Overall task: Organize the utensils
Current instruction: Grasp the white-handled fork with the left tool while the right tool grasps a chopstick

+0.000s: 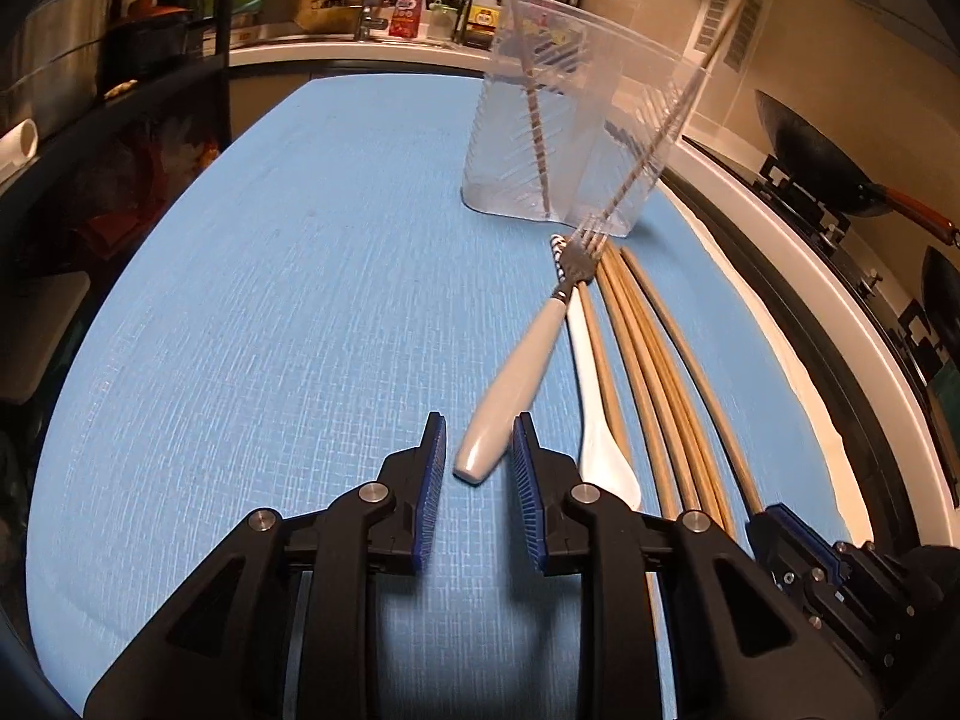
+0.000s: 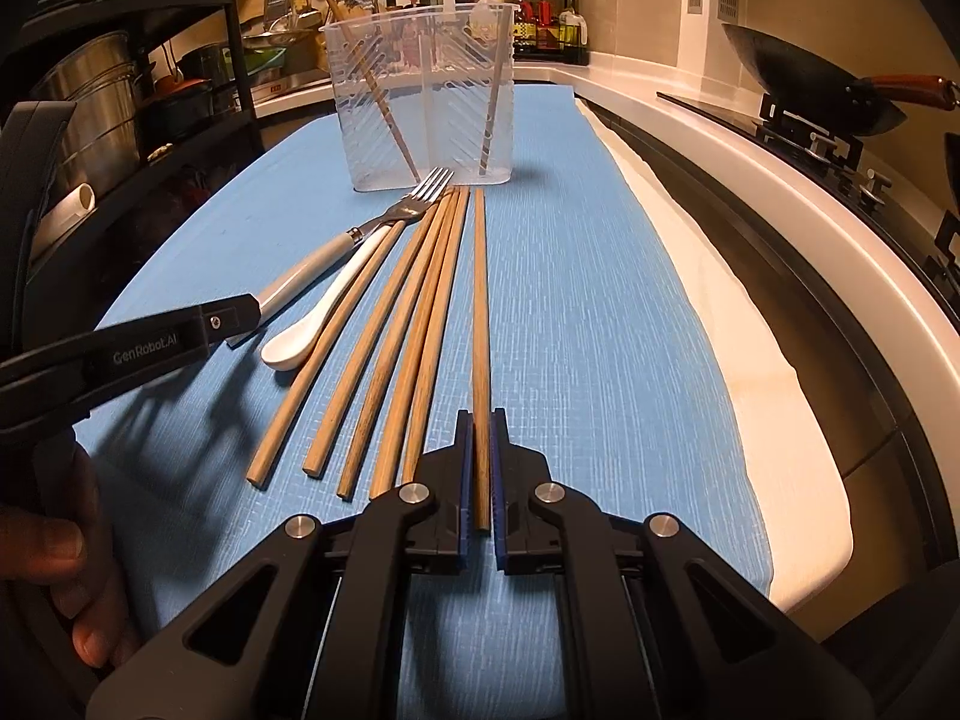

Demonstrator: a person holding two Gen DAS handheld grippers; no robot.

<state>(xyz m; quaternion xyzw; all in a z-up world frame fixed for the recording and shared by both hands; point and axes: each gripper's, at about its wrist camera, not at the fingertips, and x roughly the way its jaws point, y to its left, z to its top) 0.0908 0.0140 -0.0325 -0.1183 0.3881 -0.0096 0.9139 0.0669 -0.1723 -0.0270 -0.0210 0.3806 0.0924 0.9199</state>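
On the blue mat (image 1: 270,300) a fork (image 1: 522,372) with a pale handle lies slanted, its tines by the clear plastic holder (image 1: 540,120), which stands upright with two chopsticks inside. My left gripper (image 1: 480,420) is open, its blue pads either side of the handle's end without squeezing it. A white spoon (image 2: 312,324) and several wooden chopsticks (image 2: 390,348) lie side by side, pointing at the holder (image 2: 420,108). My right gripper (image 2: 480,417) is shut on the rightmost chopstick (image 2: 480,300), which rests flat on the mat.
A white cloth (image 2: 720,300) runs along the mat's right edge. Beyond it is a stove with a dark wok (image 2: 804,78). A black rack with steel pots (image 2: 102,96) stands on the left. A person's hand (image 2: 54,552) shows at lower left.
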